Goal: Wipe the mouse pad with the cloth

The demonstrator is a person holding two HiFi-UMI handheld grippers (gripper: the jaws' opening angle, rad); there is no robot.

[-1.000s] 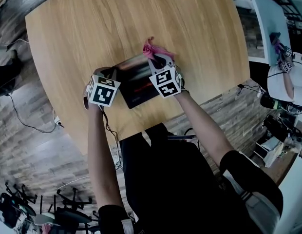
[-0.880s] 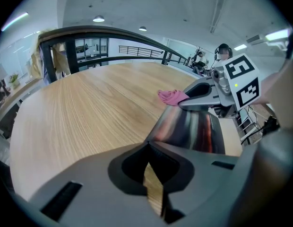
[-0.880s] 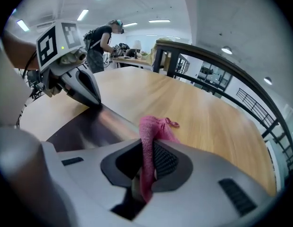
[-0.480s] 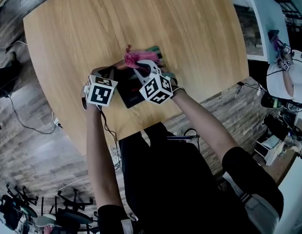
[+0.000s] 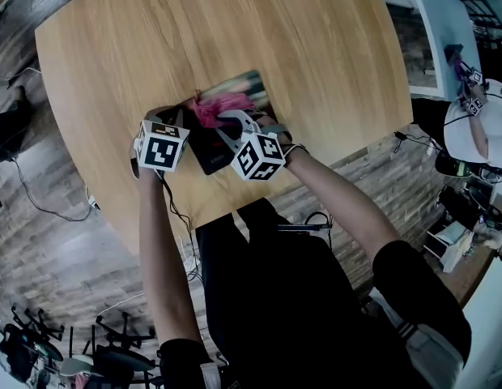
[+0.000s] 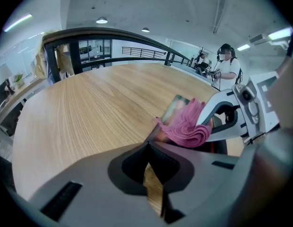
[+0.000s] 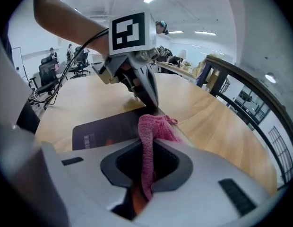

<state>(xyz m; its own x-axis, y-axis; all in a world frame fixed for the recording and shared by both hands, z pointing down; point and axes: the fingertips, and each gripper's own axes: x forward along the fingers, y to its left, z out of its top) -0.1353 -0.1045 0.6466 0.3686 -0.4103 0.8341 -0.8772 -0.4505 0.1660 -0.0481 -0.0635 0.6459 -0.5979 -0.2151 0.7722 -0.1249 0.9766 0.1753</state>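
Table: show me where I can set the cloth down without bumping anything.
Bare wood spans the table beyond the mouse pad, out to its far edge, and to both sides of it. Crowded: the near edge, where the left gripper, right gripper and pink cloth bunch over the pad.

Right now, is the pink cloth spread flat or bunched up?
Bunched up. The cloth shows crumpled folds, pinched by the right gripper, and it rests on the mouse pad.

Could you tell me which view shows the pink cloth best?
The right gripper view: the crumpled pink cloth sits centred, clamped between the jaws. The left gripper view shows its bunched end; the head view shows it small.
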